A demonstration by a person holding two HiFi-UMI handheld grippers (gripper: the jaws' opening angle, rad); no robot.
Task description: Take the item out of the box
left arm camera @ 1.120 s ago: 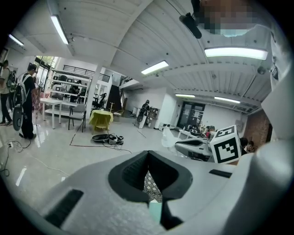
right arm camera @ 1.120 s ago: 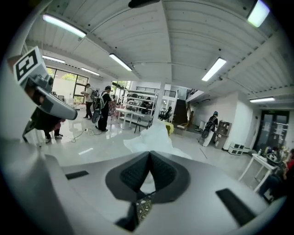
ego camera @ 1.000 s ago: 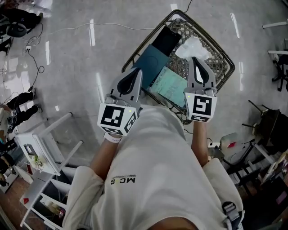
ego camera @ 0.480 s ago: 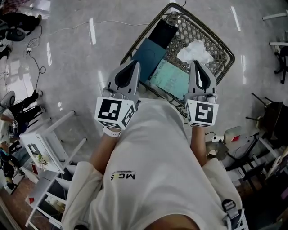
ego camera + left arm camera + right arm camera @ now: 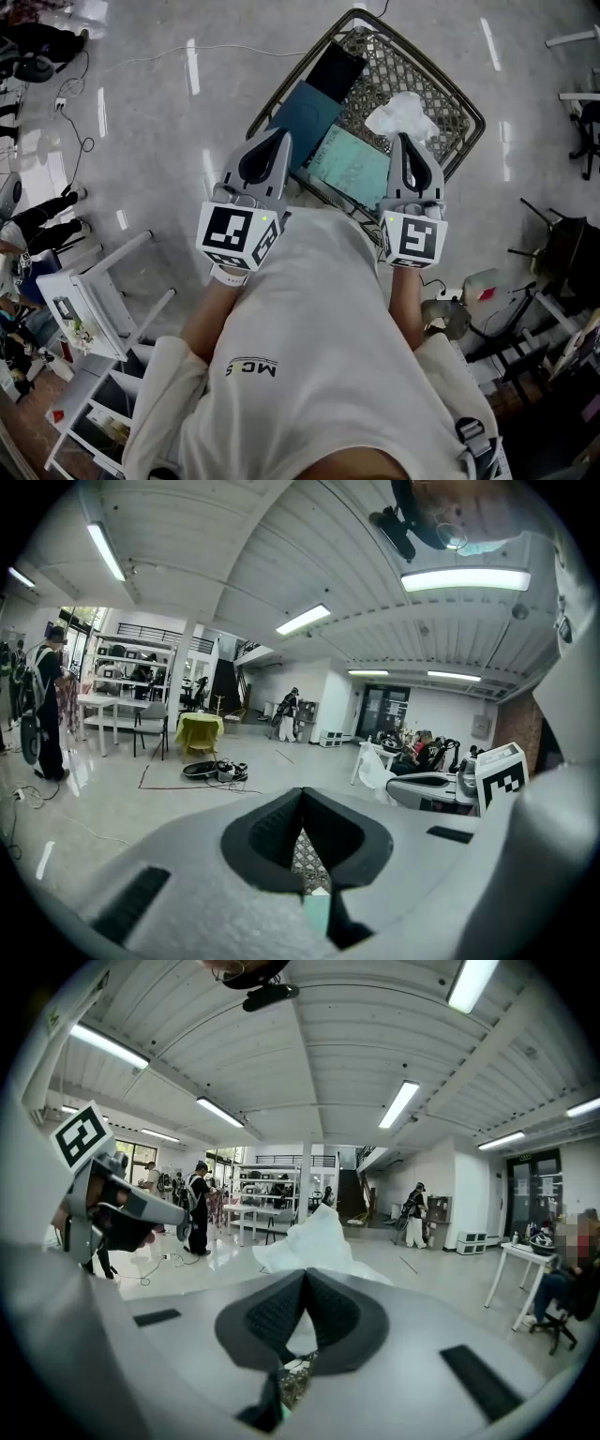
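Note:
A wire basket (image 5: 470, 105) stands on the grey floor in front of me. Inside it lie a dark teal flat box (image 5: 305, 112), a black flat item (image 5: 337, 67) and a light teal packet (image 5: 352, 167). My right gripper (image 5: 405, 138) is shut on a crumpled white plastic bag (image 5: 403, 112), which rises just beyond its tips (image 5: 305, 1274) over the basket's right side. In the right gripper view the bag (image 5: 314, 1237) stands up past the closed jaws. My left gripper (image 5: 284, 134) is shut and holds nothing; it hangs over the basket's near left rim, and its tips (image 5: 300, 797) meet.
A white shelf rack (image 5: 94, 309) stands at my lower left. Dark chairs and stands (image 5: 562, 253) crowd the right side. Cables (image 5: 66, 103) and a person's legs (image 5: 42, 220) are at the far left. Open grey floor lies left of the basket.
My right gripper has drawn back toward me with the white bag, which shifted nearer over the basket. The left gripper stayed almost still.

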